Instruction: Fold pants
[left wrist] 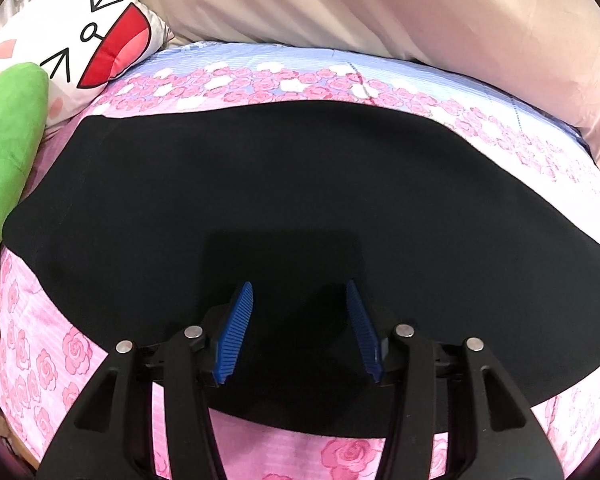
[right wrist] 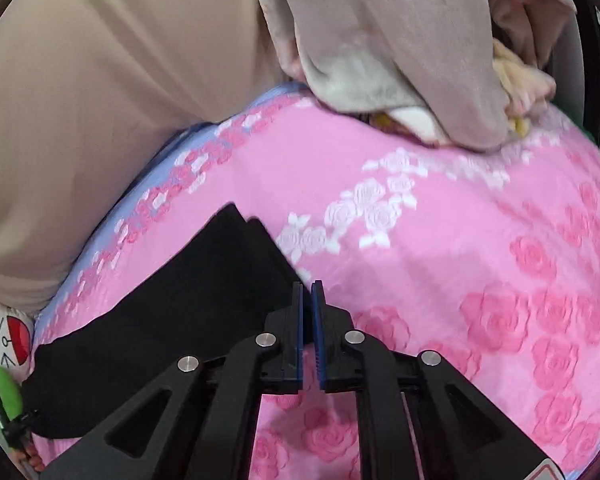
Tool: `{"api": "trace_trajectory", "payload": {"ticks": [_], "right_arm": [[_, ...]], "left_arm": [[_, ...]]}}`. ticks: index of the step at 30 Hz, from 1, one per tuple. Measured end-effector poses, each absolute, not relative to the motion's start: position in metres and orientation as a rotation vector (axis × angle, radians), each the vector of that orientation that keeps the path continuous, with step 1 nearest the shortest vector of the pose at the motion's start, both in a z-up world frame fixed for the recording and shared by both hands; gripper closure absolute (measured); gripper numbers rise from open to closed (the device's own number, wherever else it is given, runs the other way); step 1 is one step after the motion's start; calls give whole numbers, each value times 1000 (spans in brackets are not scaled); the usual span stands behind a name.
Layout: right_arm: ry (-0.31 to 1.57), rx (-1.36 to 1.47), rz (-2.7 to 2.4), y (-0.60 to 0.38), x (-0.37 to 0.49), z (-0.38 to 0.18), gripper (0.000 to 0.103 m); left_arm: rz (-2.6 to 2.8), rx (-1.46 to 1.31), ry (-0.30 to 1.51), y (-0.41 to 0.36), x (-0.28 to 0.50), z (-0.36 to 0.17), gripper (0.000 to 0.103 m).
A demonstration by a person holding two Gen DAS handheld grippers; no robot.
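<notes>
Your left hand-held gripper [left wrist: 300, 292] has its 2 blue ribbed fingers [left wrist: 238, 332] spread wide, with nothing between them. Directly under and ahead of it the black pants [left wrist: 284, 184] lie flat on the bed sheet [left wrist: 80, 344], a pink sheet printed with roses. The dark cloth runs out to both sides of this hand-held gripper, and its near edge passes just below the finger bases. Ahead and to the left of it sit a green plush toy [left wrist: 8, 152] and a white cushion [left wrist: 72, 52] with a drawn face and a red mouth. Farther ahead, a beige blanket [left wrist: 380, 4] lies along the back of the bed.

Your right hand-held gripper [right wrist: 307, 286] has its fingers nearly together, with only a thin slit between the blue pads, and no cloth shows in that slit. It hovers over the pink sheet [right wrist: 460, 240]. The pants [right wrist: 172, 312] are just to its left, and their pointed end [right wrist: 236, 216] reaches ahead and left of the fingertips. Far ahead and to the right is a heap of grey and pale cloth [right wrist: 400, 60].
</notes>
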State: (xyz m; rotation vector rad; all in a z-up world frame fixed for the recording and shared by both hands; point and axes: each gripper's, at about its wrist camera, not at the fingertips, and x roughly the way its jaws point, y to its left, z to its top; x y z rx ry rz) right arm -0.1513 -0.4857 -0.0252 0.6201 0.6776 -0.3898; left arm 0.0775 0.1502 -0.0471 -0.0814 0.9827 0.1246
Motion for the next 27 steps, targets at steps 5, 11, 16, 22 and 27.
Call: {"api": "trace_trajectory", "payload": {"ticks": [5, 11, 16, 22, 27], "right_arm": [[661, 430, -313, -462, -101, 10, 36], [860, 291, -297, -460, -30, -13, 93], [700, 293, -324, -453, -77, 23, 96], [841, 274, -520, -470, -89, -15, 86], [711, 235, -228, -391, -79, 33, 59]], "left_arm": [[77, -103, 963, 136, 72, -41, 55], [47, -93, 957, 122, 67, -37, 52], [65, -64, 952, 125, 73, -38, 52], [63, -80, 963, 131, 79, -46, 52], [57, -80, 956, 136, 79, -46, 52]]}}
